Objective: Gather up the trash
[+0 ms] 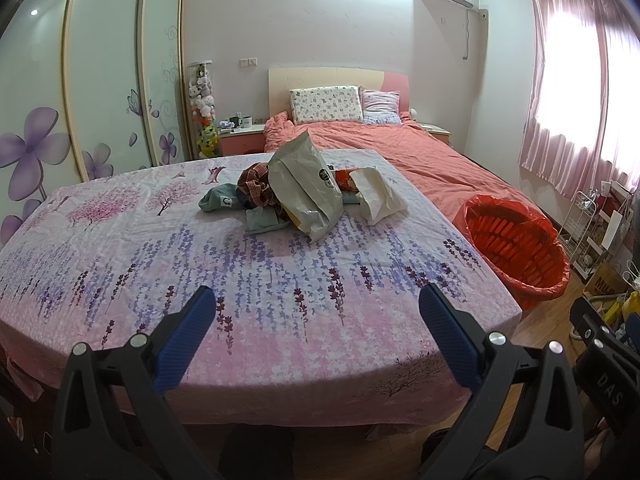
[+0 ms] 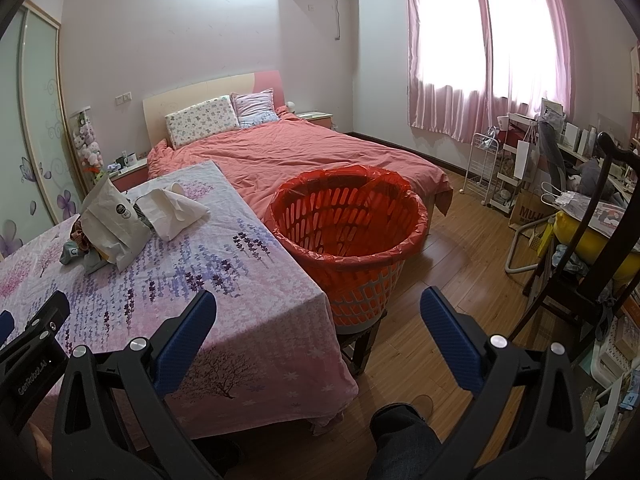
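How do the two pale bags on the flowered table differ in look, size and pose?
The grey bag is larger than the cream bag. The grey bag bears a dark round logo and a yellow patch; the cream bag looks plain. The grey bag rises to a peak, propped over the clothes; the cream bag lies lower, beside it. Both are crumpled and lie on the table.

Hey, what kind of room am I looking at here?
A bedroom in a home, it seems. There is a bed with pillows against the far wall, a wardrobe with flowers on its sliding doors, and pink curtains over the window.
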Demonstrator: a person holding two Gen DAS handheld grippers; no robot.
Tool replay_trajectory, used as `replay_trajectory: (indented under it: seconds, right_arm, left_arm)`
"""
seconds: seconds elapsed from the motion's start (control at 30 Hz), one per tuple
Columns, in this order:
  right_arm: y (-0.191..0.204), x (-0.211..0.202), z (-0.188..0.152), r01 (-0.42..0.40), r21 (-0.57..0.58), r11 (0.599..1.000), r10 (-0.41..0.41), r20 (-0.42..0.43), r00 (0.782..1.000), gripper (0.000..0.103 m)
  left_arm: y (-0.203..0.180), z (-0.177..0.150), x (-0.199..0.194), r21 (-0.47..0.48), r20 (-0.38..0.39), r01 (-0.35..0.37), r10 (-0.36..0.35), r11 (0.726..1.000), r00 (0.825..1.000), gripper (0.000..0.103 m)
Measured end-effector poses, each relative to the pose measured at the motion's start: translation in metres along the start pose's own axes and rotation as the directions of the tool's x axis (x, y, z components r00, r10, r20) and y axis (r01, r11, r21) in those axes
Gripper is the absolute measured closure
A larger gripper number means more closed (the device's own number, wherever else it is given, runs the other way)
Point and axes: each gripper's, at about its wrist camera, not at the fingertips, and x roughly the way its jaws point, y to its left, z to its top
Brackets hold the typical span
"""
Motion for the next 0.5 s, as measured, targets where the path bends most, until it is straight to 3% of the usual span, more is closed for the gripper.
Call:
replay_trajectory:
  seconds: [0.2, 0.5]
  right_arm:
    - [0.0, 0.009, 0.004, 0.005, -0.006, 1.0, -0.005, -0.005, 1.0, 0.002]
    - [0.025, 0.03, 0.018, -0.006, -0.054, 0.999, 0.006, -0.001, 1.0, 0.002]
  left_arm:
    - [0.003, 0.0, 0.003, -0.004, -0.007, -0.008, 0.008, 1.0, 1.0, 0.004]
    - [0.028, 0.011, 0.04, -0.051, -0.036, -0.06, 0.058, 0.997, 0.998, 0.004]
